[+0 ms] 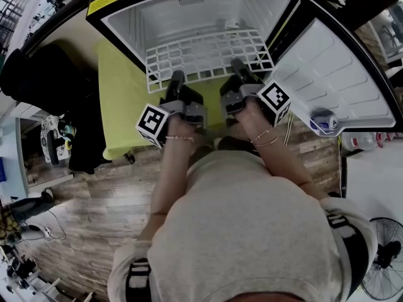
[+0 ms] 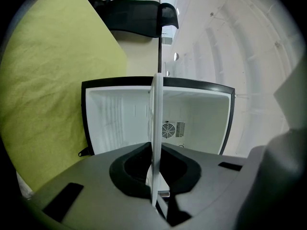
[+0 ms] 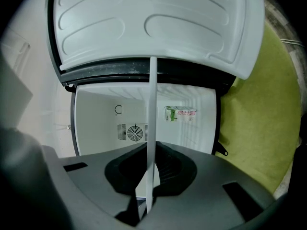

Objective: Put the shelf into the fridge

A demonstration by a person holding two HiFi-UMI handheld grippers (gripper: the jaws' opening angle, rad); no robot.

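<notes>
**Shelf held at the fridge mouth, both grippers clamped on its near edge**

I've got the left gripper [image 1: 175,75] and the right gripper [image 1: 237,65] each closed on the shelf [image 1: 208,54], one on either side of the middle of its near edge. In both gripper views the white grid runs edge-on as a thin strip straight between the pads, so each grip looks centred. From the head view the shelf lies flat. Most of it seems to be inside the fridge [image 1: 126,12] already, with the near edge about level with the opening.

As I read it, I'm sliding the shelf home. To do that well I'd keep both grippers at the same height and push them evenly. If one side leads, the grid will skew and jam against a side wall. Faint ribs show on both inner walls. I'd want the two side edges on matching ribs, though I can't tell from here whether they sit on any yet.

Room is tight at the sides, where the shelf spans nearly the full width of the cavity. Ahead it looks clear up to the back wall with its fan [image 3: 134,132]. The door [image 1: 340,80] stands wide open just beside my right gripper, so I'd keep that hand from drifting outward. A yellow-green cloth [image 1: 119,106] borders the fridge on the left, and nothing on it blocks that arm.
</notes>
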